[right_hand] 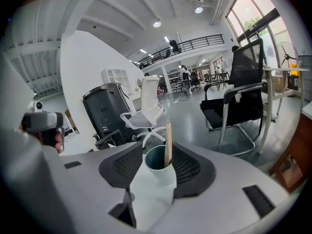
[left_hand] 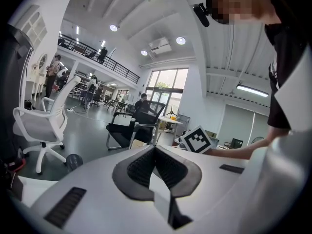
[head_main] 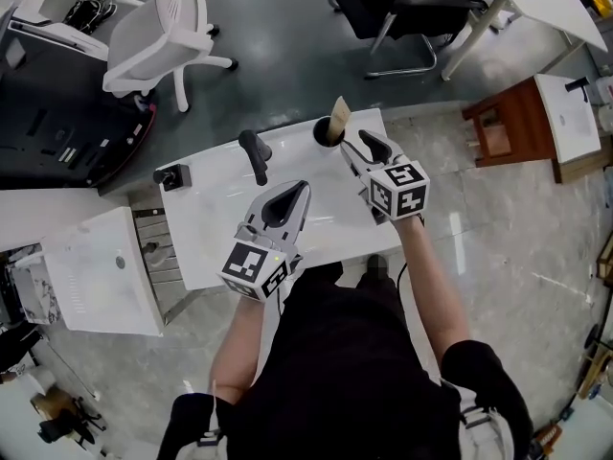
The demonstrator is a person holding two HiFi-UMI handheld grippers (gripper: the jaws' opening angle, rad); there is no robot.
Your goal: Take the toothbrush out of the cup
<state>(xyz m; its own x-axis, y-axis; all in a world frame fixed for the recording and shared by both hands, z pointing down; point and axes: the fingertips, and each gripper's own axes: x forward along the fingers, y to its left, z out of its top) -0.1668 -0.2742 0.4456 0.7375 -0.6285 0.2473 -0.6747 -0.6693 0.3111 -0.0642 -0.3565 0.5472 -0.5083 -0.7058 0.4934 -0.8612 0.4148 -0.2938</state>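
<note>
One cup (right_hand: 161, 173) with one toothbrush (right_hand: 167, 140) stands inside the wide-open right gripper (right_hand: 158, 151); left gripper (left_hand: 155, 150) closed.

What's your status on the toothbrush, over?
Left claw shut, empty. Right claw open, lined up on cup. Toothbrush standing in cup, not yet gripped. Nothing in the way.

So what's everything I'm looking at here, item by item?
table: one, white, centre
cup: one, pale, dark inside, table's far edge
toothbrush: one, tan, standing in the cup
tap-like fitting: one, black, left of the cup
box: one, small, black, table's left corner
white chair: one, far left
black chair: one, far centre
stool: one, brown wood, right of the table
cabinet: one, white, near left
left tongs: one, white, shut and empty, over the table
right tongs: one, white, open, pointing at the cup
</note>
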